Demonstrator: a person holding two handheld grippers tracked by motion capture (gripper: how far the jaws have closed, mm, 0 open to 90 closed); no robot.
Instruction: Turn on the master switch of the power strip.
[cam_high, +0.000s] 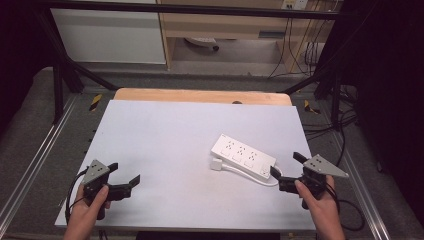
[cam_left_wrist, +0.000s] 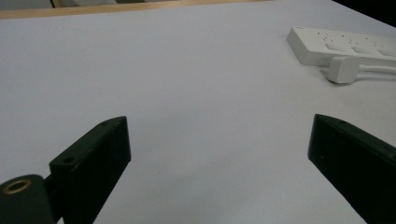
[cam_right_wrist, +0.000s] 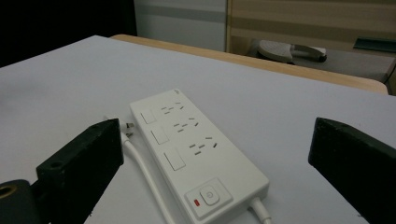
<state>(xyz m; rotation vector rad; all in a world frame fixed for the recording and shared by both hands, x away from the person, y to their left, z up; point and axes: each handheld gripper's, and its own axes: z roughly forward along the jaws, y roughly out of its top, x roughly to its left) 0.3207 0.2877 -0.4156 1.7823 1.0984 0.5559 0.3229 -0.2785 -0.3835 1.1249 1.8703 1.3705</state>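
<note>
White power strip (cam_high: 243, 157) lies flat on the pale table (cam_high: 165, 150), right of centre in the high view, set diagonally from upper left to lower right. Nearest the bottom edge of that frame, the left gripper (cam_high: 124, 176) sits at the lower left, jaws spread wide with nothing between them, well apart from the strip. At the lower right, the right gripper (cam_high: 286, 166) is held just beside the strip's near end, jaws also spread and empty. In the right gripper view, the strip's switch with its red mark (cam_right_wrist: 204, 198) is closest, three rows of sockets run beyond it, and the cord (cam_right_wrist: 142, 173) curves along its left side. The plug (cam_high: 217, 164) rests on the table against the strip's left edge. Farther back, a wooden board (cam_high: 200, 96) borders the table's far edge.
</note>
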